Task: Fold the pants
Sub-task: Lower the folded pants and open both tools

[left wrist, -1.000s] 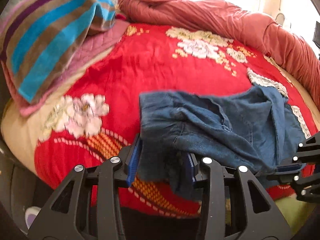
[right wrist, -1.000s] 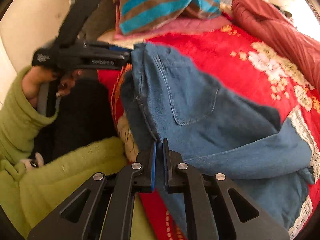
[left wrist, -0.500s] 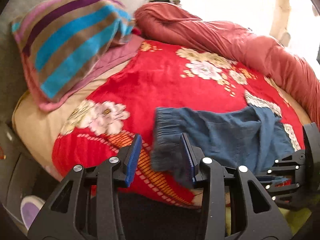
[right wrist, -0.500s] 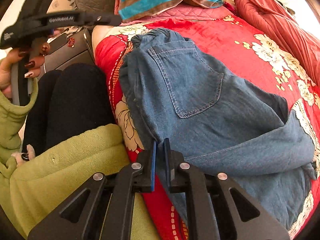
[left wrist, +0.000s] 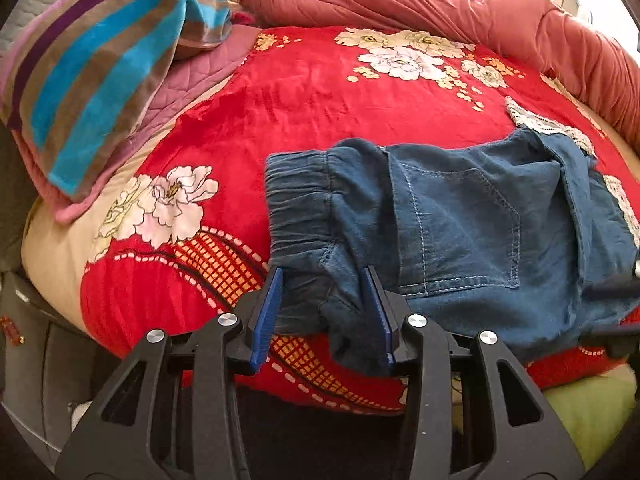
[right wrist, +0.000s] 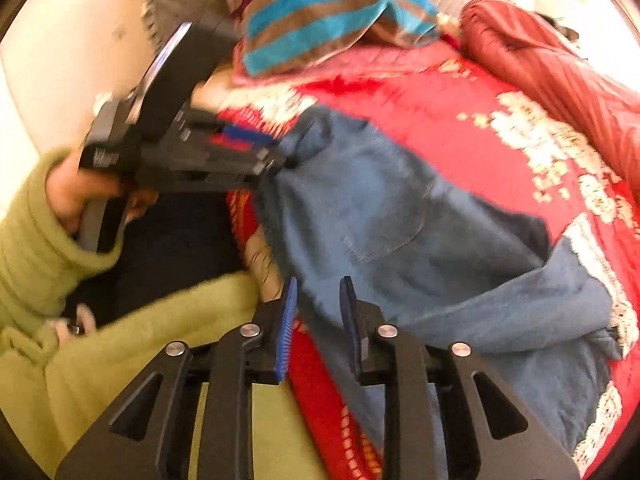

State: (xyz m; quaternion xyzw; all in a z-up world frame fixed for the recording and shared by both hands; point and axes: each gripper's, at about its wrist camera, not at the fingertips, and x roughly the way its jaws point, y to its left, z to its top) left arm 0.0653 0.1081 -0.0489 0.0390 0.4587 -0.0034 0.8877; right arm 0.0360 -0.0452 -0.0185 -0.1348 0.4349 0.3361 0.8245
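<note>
Blue denim pants [left wrist: 452, 236] lie bunched on the red floral bedspread [left wrist: 304, 92] near the bed's front edge, elastic waistband to the left and a back pocket facing up. My left gripper [left wrist: 322, 312] is open, its blue pads on either side of the waistband's near corner. In the right wrist view the pants [right wrist: 400, 232] spread across the bed edge. My right gripper [right wrist: 318, 320] is open with the pants' edge between its jaws. The left gripper [right wrist: 276, 156] also shows there, at the waistband corner.
A striped blue, brown and purple towel [left wrist: 96, 64] lies on a pink quilted pillow at the back left. A rolled red-brown duvet [left wrist: 460, 12] runs along the back and right. The person's green sleeve and lap [right wrist: 132, 352] are at the bed's front edge.
My right gripper has opened and let go of the pants' edge. My left gripper has moved back in around the waistband corner. The pants have settled flatter on the bed.
</note>
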